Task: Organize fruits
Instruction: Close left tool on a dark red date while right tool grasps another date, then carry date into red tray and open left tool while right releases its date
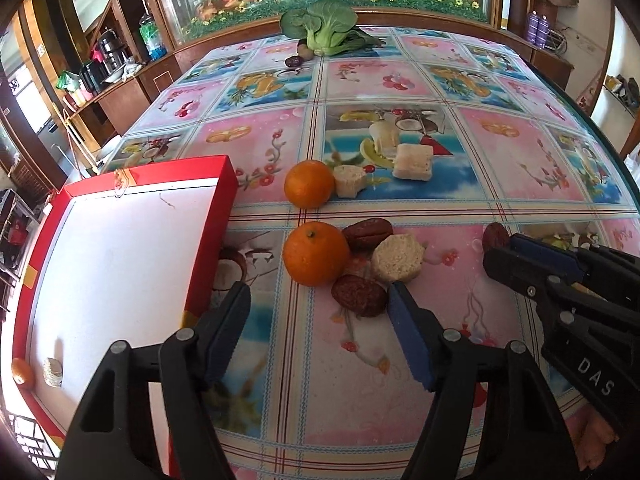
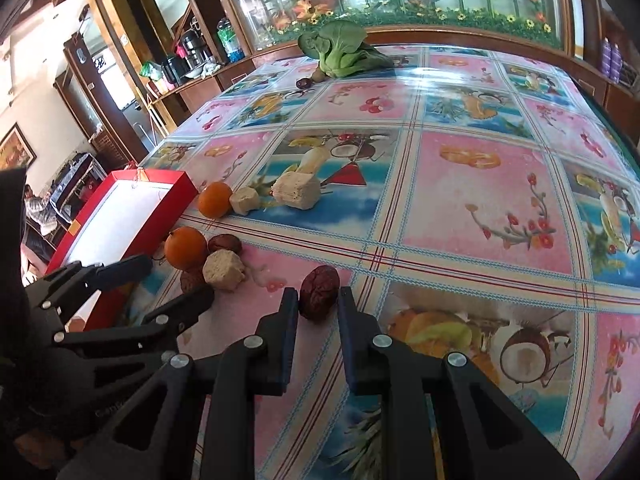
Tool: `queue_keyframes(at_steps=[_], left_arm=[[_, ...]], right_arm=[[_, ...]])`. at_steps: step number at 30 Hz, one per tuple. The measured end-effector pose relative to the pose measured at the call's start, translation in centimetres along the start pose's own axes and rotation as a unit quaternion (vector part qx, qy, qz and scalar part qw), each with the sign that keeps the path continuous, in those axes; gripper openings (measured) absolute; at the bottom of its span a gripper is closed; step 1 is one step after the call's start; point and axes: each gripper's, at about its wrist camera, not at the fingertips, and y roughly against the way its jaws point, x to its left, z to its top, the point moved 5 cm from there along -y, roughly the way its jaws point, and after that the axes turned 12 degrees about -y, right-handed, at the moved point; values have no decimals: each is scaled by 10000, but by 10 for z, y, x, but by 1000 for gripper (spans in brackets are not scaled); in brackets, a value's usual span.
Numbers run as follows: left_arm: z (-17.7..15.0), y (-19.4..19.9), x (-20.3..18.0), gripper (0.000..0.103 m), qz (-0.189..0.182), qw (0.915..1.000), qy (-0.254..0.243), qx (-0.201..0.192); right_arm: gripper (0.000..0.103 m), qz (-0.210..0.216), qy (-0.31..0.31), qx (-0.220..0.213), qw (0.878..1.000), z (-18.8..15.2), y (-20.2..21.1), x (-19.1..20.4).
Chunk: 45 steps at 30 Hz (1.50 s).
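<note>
Fruit mostly lay loose on the patterned table (image 1: 500,152): two oranges (image 1: 316,254), red dates (image 1: 359,295), pale chunks. The red box (image 1: 120,248) held one small orange (image 1: 22,372) and a chunk, so sorting looked barely begun. Right gripper (image 2: 319,306) narrowly straddled a date (image 2: 319,294); left gripper (image 1: 320,320) gaped wide, empty

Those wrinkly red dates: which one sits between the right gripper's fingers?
The lone date, apart from the pile, between the right gripper's open fingers. The other two dates lie against the near orange.

Left gripper (image 1: 320,300) jaws wide; right gripper (image 2: 319,298) jaws narrower.
</note>
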Motion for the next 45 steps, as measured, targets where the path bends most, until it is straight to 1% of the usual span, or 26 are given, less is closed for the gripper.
queue_keyframes(at_steps=[1, 4, 5, 9, 10, 11, 14, 19, 22, 24, 28, 30, 33, 37, 42, 44, 45], left_arm=[[0, -2, 0, 63, -49, 10000, -7, 44], [2, -2, -1, 53, -127, 9999, 6, 38], [3, -2, -2, 48, -140, 9999, -4, 34], [6, -4, -1, 42, -244, 9997, 35, 46], [6, -4, 0, 38, -262, 9996, 36, 38], [6, -4, 1, 35, -249, 9997, 19, 15], [4, -4, 0, 30, -280, 9996, -37, -101], [1, -2, -1, 29, -335, 9989, -152, -284], [-2, 0, 5, 29, -550, 9979, 9, -343], [-7, 3, 4, 29, -669, 9970, 3, -385], [-18, 11, 10, 29, -1021, 9940, 18, -402], [-24, 16, 14, 29, -1101, 9928, 38, -464], [-31, 30, 21, 29, -1231, 9904, 35, -625], [-36, 50, 31, 29, -1245, 9880, 35, -912], [-42, 83, 59, 29, -906, 9864, 44, -1372], [-46, 93, 77, 29, -632, 9859, 109, -1546], [-48, 96, 84, 29, -556, 9857, 134, -1587]], right_arm=[[18, 8, 29, 3, 10000, 0, 0, 1], [18, 54, 104, 18, 9999, -1, -2, 4], [18, 56, 118, 17, 9999, -2, -2, 5], [18, 76, 185, 6, 9998, -2, -3, 7], [18, 86, 183, 4, 9998, -2, -3, 7], [18, 96, 177, 3, 9998, -2, -3, 7], [18, 123, 175, 0, 9998, -1, -4, 7], [18, 143, 220, -3, 9997, 0, -5, 8], [17, 129, 262, -27, 9996, -1, -5, 8], [17, 114, 267, -33, 9996, -1, -4, 8], [17, 27, -76, -87, 9999, -2, 0, 6], [17, -85, -278, -201, 9994, -3, 8, 6], [17, -121, -324, -341, 9988, -8, 22, 21], [18, -277, 4, -577, 9980, -19, 35, 54], [18, -181, 188, -659, 9975, -26, 36, 91], [18, -123, 300, -661, 9973, -30, 35, 106], [18, -63, 374, -679, 9970, -32, 34, 118]])
